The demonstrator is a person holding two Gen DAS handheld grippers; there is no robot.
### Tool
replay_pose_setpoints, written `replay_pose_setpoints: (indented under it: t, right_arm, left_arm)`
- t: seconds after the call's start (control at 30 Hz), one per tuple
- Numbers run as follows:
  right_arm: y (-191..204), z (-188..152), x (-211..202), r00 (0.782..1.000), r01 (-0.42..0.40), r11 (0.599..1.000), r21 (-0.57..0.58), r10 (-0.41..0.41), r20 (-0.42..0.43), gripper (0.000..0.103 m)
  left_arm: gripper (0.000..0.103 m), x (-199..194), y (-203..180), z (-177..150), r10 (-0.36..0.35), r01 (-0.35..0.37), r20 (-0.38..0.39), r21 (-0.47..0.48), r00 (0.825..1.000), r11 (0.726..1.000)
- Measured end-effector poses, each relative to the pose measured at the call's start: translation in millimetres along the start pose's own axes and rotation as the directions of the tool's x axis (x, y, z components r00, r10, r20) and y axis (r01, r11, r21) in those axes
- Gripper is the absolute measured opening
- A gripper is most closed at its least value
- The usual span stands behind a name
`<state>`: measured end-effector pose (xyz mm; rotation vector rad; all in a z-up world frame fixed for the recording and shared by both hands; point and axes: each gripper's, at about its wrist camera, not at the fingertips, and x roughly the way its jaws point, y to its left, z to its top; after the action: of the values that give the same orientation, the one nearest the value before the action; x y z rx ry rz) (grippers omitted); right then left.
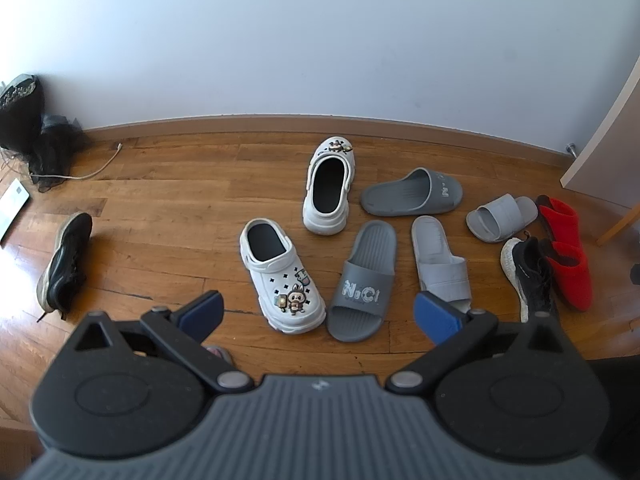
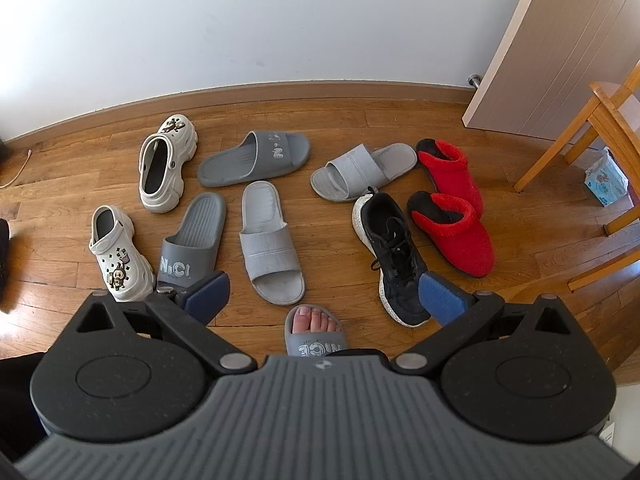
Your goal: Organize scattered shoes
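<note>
Wood floor (image 2: 320, 120) by the wall carries mixed-up shoes, both your tongs released and holding nothing; left gripper (image 1: 318, 312) sits nearest the near white clog (image 1: 280, 276), toe toward you, its mate (image 1: 328, 188) probably reversed, black sneaker (image 2: 394, 256) nearer right gripper (image 2: 324, 294).

Bright daylight flooding in from the left, washing out the pale painted wall (image 1: 120, 20) toward that side in both views. Glaring hard off the glossy brown wooden plank floor (image 1: 24, 248) at the left edge of the left wrist view. Casting only short, soft shadows beside the shoes. Bending the wooden skirting board (image 2: 280, 90) into a curve and darkening the corners, fisheye fashion. Staying sharp mid-frame; softening slightly on the near black and grey gripper housing (image 2: 320, 420).
</note>
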<state>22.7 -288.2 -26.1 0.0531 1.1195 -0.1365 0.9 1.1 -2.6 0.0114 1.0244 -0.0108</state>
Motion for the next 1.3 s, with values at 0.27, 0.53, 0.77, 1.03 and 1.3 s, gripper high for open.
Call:
replay_pose_setpoints:
  t: [0.27,0.53,0.77,1.03,1.3]
  right_arm:
    - [4,0,-1,1.0,-0.02,1.0,-0.023,0.02,-0.004,0.102]
    - [17,3,-6,0.995,-0.095,0.993,-0.068,0.097,0.016,0.102]
    - [28,11,-6,0.987,-0.159,0.985,-0.068,0.16,0.017,0.102]
    - [39,19,-7,0.972,-0.235,0.97,-0.06,0.236,0.017,0.102]
    - [39,22,-5,0.948,-0.316,0.948,0.021,0.316,0.031,0.102]
  left_arm:
    - [0.103,0,12,3,0.018,-0.018,0.001,-0.055,1.0,0.998]
    - [0.103,2,32,8,0.041,-0.042,-0.01,-0.13,0.999,0.991]
    - [0.103,2,60,13,0.065,-0.068,-0.019,-0.219,0.998,0.973]
    - [0.103,-1,86,15,0.084,-0.084,-0.015,-0.3,0.996,0.95]
    - [0.103,-14,118,18,0.208,-0.184,0.029,-0.36,0.978,0.915]
